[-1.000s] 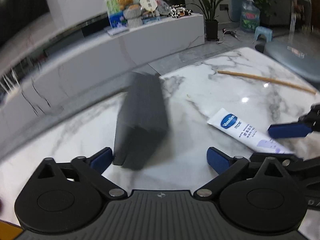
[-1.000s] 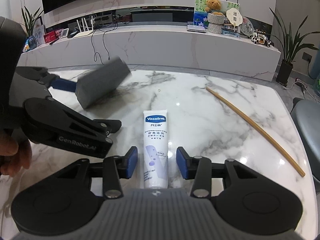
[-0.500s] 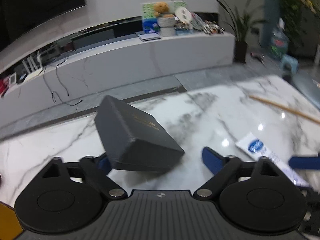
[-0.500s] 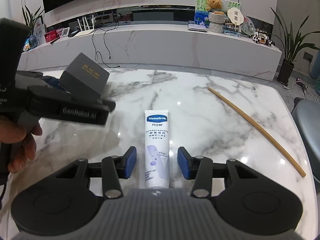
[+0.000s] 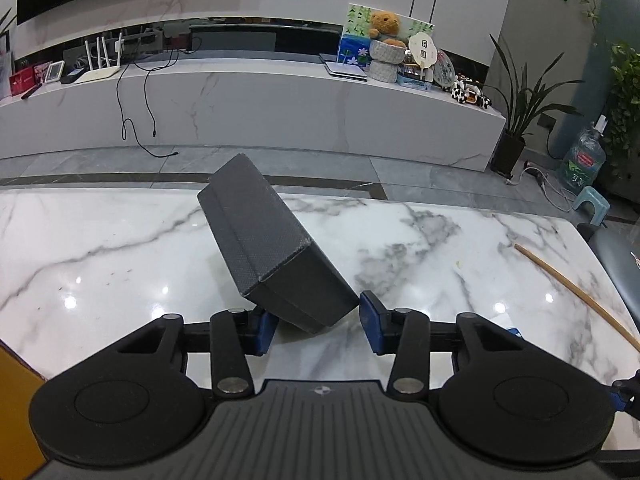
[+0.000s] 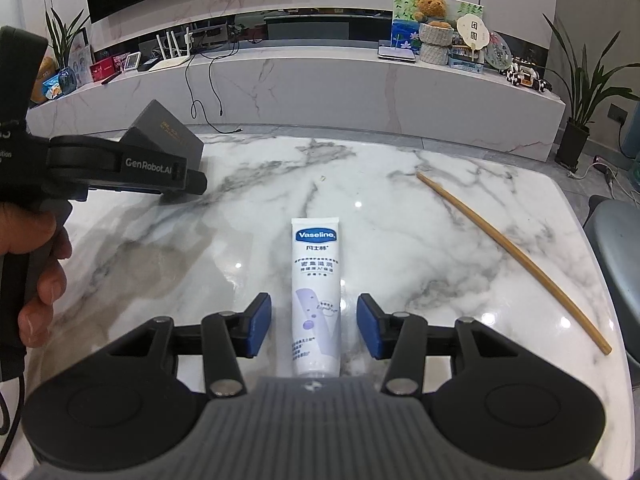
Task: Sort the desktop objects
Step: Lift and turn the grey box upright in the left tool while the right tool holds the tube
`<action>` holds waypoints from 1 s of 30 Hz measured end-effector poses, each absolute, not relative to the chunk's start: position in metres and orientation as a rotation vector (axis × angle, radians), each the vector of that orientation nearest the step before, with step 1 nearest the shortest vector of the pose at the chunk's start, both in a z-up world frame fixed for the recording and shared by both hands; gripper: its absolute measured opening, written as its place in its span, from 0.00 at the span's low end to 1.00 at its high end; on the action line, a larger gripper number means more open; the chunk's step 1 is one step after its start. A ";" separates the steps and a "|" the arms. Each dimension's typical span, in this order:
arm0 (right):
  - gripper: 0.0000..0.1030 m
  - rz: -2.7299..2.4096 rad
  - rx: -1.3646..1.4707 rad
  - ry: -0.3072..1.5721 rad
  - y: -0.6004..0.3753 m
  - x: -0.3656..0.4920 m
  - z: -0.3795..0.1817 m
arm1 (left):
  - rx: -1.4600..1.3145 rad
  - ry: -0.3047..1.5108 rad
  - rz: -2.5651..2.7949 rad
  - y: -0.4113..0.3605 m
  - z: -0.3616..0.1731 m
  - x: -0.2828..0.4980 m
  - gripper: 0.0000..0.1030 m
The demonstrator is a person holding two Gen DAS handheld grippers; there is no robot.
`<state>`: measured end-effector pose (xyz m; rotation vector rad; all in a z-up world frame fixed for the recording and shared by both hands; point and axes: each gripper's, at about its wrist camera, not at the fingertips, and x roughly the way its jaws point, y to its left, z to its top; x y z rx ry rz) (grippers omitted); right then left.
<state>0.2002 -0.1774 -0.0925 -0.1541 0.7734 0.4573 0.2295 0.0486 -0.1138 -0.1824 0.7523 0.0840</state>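
My left gripper (image 5: 316,326) is shut on a dark grey box (image 5: 272,244) and holds it tilted above the marble table (image 5: 120,248). The same box (image 6: 166,136) shows in the right wrist view at the left, partly hidden behind the left gripper's body. My right gripper (image 6: 314,326) is open, its blue pads either side of a white Vaseline tube (image 6: 317,296) that lies flat on the table, not touching it.
A long wooden stick (image 6: 512,256) lies on the right side of the table and also shows in the left wrist view (image 5: 576,292). A grey chair (image 6: 618,252) stands past the right edge. A TV bench with clutter lies beyond.
My left gripper has swung left with the box, turning it from pointing right-back to facing the TV bench. The right gripper and tube have stayed in place.
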 end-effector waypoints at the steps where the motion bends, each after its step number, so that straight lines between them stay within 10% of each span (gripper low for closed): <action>1: 0.48 0.457 -0.154 0.774 -0.178 0.200 -0.093 | -0.184 0.754 0.087 0.048 -0.114 0.229 0.49; 17: 0.48 0.461 -0.169 0.786 -0.176 0.202 -0.092 | -0.094 0.813 0.121 0.020 -0.100 0.188 0.43; 21: 0.48 0.462 -0.172 0.786 -0.175 0.202 -0.092 | -0.008 0.776 0.163 0.006 -0.101 0.178 0.75; 30: 0.48 0.450 -0.190 0.758 -0.168 0.203 -0.094 | 0.063 0.650 0.201 -0.006 -0.094 0.182 0.78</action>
